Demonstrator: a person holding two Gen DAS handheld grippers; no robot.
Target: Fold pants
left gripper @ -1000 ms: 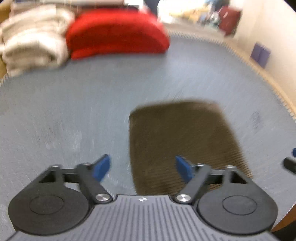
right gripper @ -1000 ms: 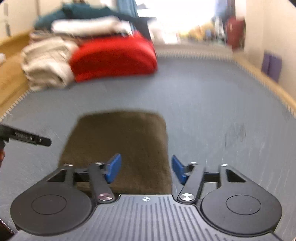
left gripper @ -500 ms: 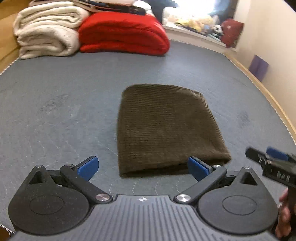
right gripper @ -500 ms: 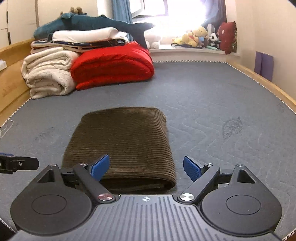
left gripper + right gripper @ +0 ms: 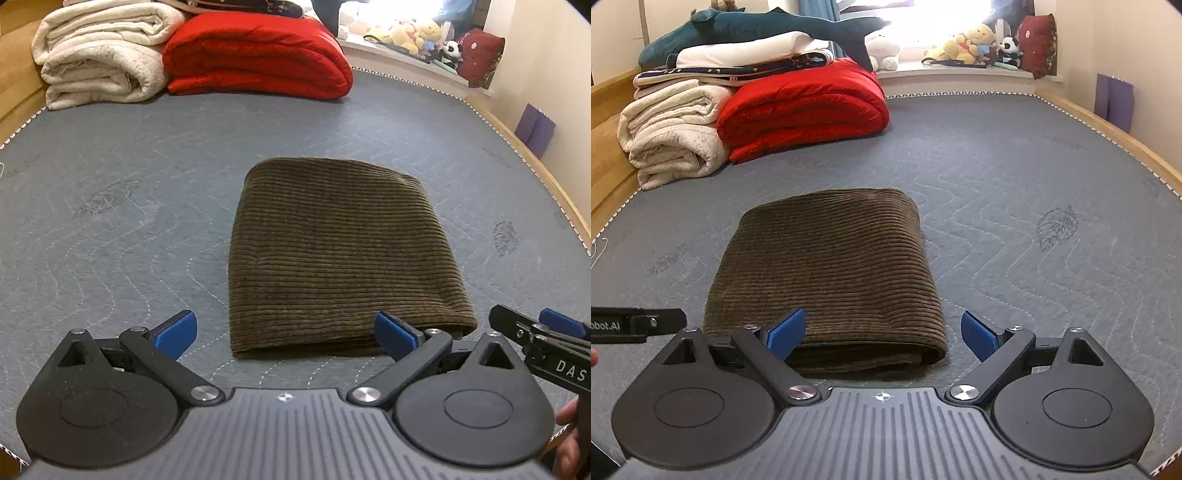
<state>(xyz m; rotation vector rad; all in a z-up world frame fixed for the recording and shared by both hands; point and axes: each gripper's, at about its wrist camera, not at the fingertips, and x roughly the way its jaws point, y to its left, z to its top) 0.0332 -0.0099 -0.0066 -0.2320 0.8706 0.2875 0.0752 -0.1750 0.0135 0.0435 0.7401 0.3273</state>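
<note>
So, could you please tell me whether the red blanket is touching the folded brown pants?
Apart. The left wrist view shows the red blanket far behind the pants, with bare grey mattress between them.

Grey quilted mattress [image 5: 1015, 206], wooden frame [image 5: 1108, 129]. Far-left corner: cream blanket [image 5: 672, 136], red duvet [image 5: 805, 107]. Bright windowsill [image 5: 960, 75] with plush toys [image 5: 967, 46]; pale wall [image 5: 1145, 55].
</note>
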